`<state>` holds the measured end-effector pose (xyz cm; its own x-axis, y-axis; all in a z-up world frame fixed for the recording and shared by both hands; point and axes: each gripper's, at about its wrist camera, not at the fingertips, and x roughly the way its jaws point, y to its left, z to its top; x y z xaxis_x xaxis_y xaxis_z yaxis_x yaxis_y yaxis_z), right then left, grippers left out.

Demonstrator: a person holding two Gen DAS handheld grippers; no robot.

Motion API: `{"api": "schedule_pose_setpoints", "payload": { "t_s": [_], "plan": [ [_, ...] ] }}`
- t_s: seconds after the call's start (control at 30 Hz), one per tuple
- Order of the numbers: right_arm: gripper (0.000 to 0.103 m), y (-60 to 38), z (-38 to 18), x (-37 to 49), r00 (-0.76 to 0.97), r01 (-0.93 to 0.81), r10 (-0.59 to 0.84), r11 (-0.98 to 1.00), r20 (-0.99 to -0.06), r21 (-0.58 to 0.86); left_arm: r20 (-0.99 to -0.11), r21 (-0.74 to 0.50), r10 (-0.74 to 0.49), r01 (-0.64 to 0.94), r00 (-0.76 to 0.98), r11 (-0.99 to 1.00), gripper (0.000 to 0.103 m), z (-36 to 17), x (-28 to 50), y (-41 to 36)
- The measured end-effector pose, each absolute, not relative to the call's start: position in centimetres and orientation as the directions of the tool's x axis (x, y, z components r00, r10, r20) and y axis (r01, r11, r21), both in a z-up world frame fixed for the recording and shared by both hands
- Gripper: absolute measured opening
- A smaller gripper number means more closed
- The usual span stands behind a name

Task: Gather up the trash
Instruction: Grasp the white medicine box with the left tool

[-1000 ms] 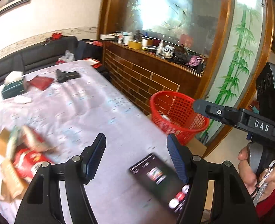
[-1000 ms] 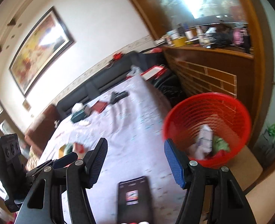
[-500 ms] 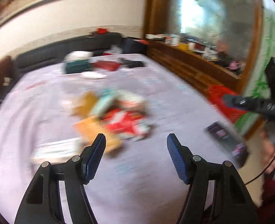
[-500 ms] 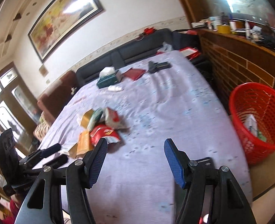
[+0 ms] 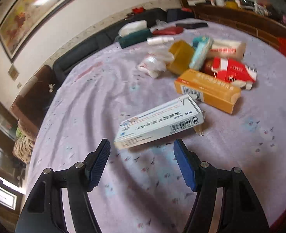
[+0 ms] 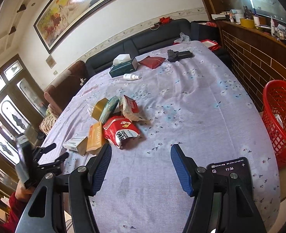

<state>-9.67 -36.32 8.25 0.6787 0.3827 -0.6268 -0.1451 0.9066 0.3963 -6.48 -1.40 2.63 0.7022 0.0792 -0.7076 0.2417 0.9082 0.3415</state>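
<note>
— Lilac cloth with small flowers covers the whole table (image 6: 191, 101), and a dark sofa (image 6: 143, 40) runs behind its far edge. What do you see near you?

— Close to the near-left edge, the left gripper (image 5: 142, 163) hangs above the cloth with its two fingers spread apart and nothing between them. Just beyond its tips lies a white box (image 5: 159, 122) with a barcode on its side.

— And the other trash?

— Behind the white box, toward the middle of the table, it makes a heap: an orange box (image 5: 206, 90) touching a torn red packet (image 5: 233, 71), then a yellow box (image 5: 180, 59), a teal box (image 5: 201, 52) and a crumpled clear bag (image 5: 155, 65).

— Where is the right one?

— At the near edge the right gripper (image 6: 141, 168) is also wide apart, holding nothing. A phone (image 6: 229, 168) lies under its right finger. Past the right edge stands a red basket (image 6: 280, 120), well apart from the heap.
</note>
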Motion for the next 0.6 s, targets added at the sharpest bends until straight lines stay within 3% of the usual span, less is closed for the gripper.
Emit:
{"api": "schedule_pose_setpoints", "payload": {
  "t_s": [0.33, 0.47, 0.6],
  "plan": [
    [0.068, -36.4, 8.0, -9.2, 0.672, -0.132, 0.386, 0.902, -0.632, 0.411, -0.706, 0.439, 0.166, 0.241, 0.688, 0.866, 0.066, 1.5, -2.6, -4.2],
    [0.068, -35.8, 7.9, -9.1, 0.663, -0.149, 0.397, 0.901, -0.635, 0.408, -0.724, 0.409, 0.148, 0.246, 0.674, 0.878, 0.039, 1.5, -1.1, -4.1],
    [0.068, -34.9, 7.8, -8.7, 0.648, -0.17, 0.413, 0.898, -0.639, 0.407, -0.729, 0.334, 0.124, 0.192, 0.673, 0.923, 0.028, 2.4, 0.1, -2.3]
  ]
}}
